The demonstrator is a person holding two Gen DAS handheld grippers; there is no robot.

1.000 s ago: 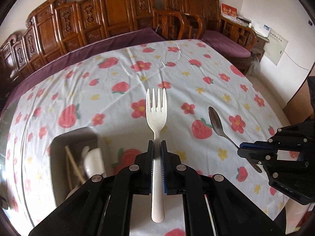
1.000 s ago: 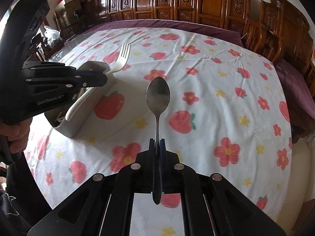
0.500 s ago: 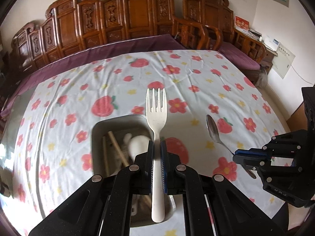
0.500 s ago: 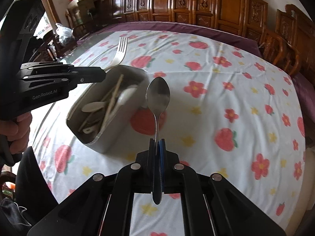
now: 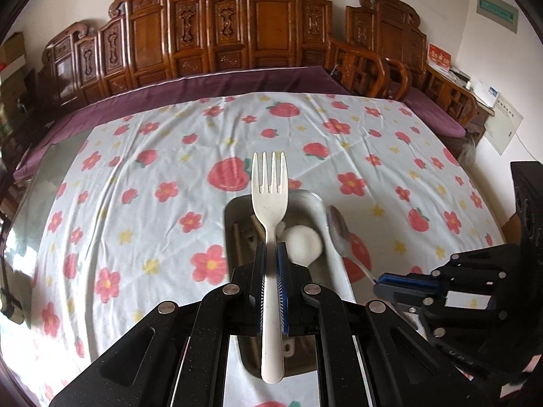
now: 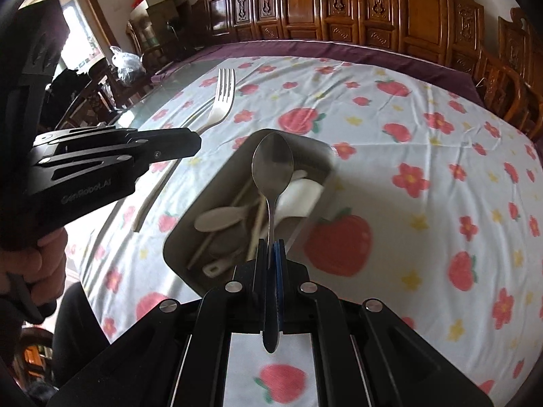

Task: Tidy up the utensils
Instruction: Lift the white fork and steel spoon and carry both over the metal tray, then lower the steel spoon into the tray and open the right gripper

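Observation:
My left gripper point(image 5: 271, 254) is shut on the handle of a cream plastic fork point(image 5: 269, 196), tines pointing away, held over a grey metal tray point(image 5: 234, 210). In the right wrist view my right gripper point(image 6: 272, 247) is shut on the handle of a steel spoon point(image 6: 272, 166), its bowl hanging above the same tray point(image 6: 217, 176). The tray holds white spoons point(image 6: 220, 218) and chopsticks point(image 6: 259, 217). The left gripper point(image 6: 193, 142) and its fork point(image 6: 222, 101) show to the left; the right gripper point(image 5: 383, 283) and spoon point(image 5: 337, 227) show to the right of the left one.
The table carries a white cloth with red flowers and strawberries point(image 5: 135, 176) over a purple one point(image 5: 203, 84). Carved wooden chairs point(image 5: 258, 23) line the far side. A person's hand point(image 6: 30, 261) grips the left tool. A bare glass edge point(image 6: 176, 81) lies at the table's left.
Both grippers have travelled across the table with the fork and spoon still clamped. The tray, earlier off to the side, now lies right under both utensils.

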